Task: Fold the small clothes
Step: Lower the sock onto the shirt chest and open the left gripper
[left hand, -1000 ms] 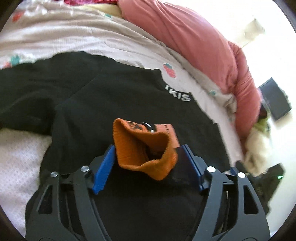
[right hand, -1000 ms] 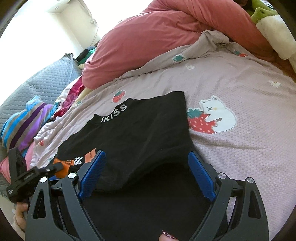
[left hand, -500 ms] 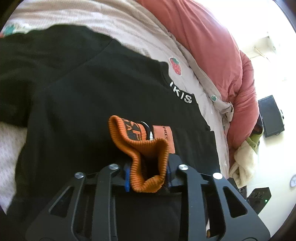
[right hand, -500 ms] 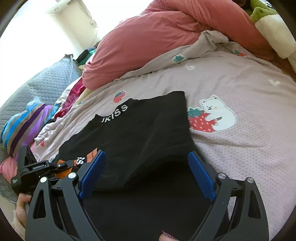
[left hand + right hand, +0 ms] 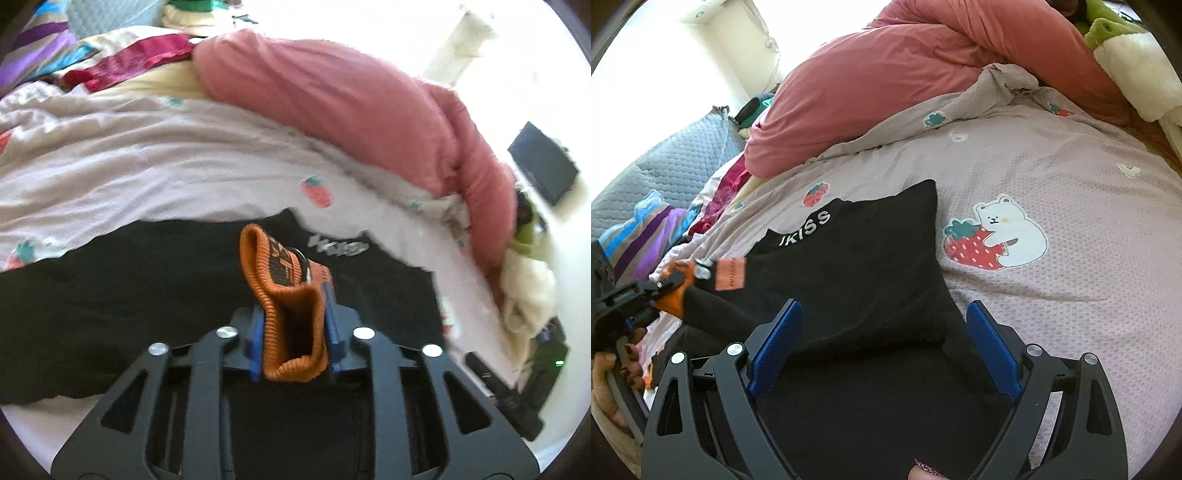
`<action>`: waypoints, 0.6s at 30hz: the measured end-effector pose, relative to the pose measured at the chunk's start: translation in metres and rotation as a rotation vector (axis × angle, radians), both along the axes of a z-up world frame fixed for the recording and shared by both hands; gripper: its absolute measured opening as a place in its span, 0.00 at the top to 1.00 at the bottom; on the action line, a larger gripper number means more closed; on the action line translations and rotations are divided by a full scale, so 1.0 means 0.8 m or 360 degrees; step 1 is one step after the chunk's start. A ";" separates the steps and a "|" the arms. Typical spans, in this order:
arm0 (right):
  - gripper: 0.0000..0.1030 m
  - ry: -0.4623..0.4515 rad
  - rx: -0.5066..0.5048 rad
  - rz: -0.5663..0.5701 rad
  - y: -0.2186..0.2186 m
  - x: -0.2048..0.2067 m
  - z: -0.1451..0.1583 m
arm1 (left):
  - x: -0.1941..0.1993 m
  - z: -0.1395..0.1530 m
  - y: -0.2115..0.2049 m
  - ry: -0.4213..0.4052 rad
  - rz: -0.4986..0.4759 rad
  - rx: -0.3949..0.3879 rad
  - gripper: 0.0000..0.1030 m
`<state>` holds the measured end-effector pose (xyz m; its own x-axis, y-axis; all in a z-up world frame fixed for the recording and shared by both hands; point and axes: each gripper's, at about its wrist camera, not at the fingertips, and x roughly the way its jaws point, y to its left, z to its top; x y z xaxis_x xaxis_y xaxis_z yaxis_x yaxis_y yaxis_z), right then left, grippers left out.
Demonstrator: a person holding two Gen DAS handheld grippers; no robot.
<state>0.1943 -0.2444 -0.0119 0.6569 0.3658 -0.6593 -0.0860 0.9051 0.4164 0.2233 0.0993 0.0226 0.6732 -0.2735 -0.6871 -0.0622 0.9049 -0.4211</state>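
Pale strawberry-print bedsheet [image 5: 1052, 177] carries a black long-sleeved top [image 5: 857, 266]. Left gripper [image 5: 293, 325], its jaws having just been closing, pinches the orange ribbed cuff [image 5: 291, 314]; right gripper [image 5: 882, 343] gapes empty at lower centre. Raising the cuff could drag the folded body askew, since nothing pins it.

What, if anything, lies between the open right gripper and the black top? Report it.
Nothing visible does. The right gripper stands open directly over the black top, bare cloth between its pads. The left gripper, shut on the orange cuff, is off to the side.

A home bedroom is shown: a bed [image 5: 1089, 258] spread with a strawberry-and-bear print sheet, a pink duvet [image 5: 886, 85] heaped beyond the tool, and a grey quilted pillow [image 5: 676, 158] to its left.
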 end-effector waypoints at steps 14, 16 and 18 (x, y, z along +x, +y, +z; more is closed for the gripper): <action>0.13 -0.0047 -0.0220 0.0154 0.063 0.015 0.006 | -0.015 -0.001 0.011 -0.0043 0.0064 0.0184 0.79; 0.13 -0.0062 -0.0263 0.0199 0.075 0.019 0.008 | -0.006 -0.011 -0.012 -0.0007 -0.0028 0.0230 0.79; 0.13 -0.0074 -0.0304 0.0250 0.089 0.023 0.010 | 0.002 -0.031 -0.021 0.0072 -0.0079 0.0225 0.79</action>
<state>0.2131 -0.1734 -0.0036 0.6332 0.3376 -0.6965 -0.2472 0.9409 0.2314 0.2247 0.0822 -0.0020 0.6287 -0.2042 -0.7504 -0.0319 0.9573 -0.2872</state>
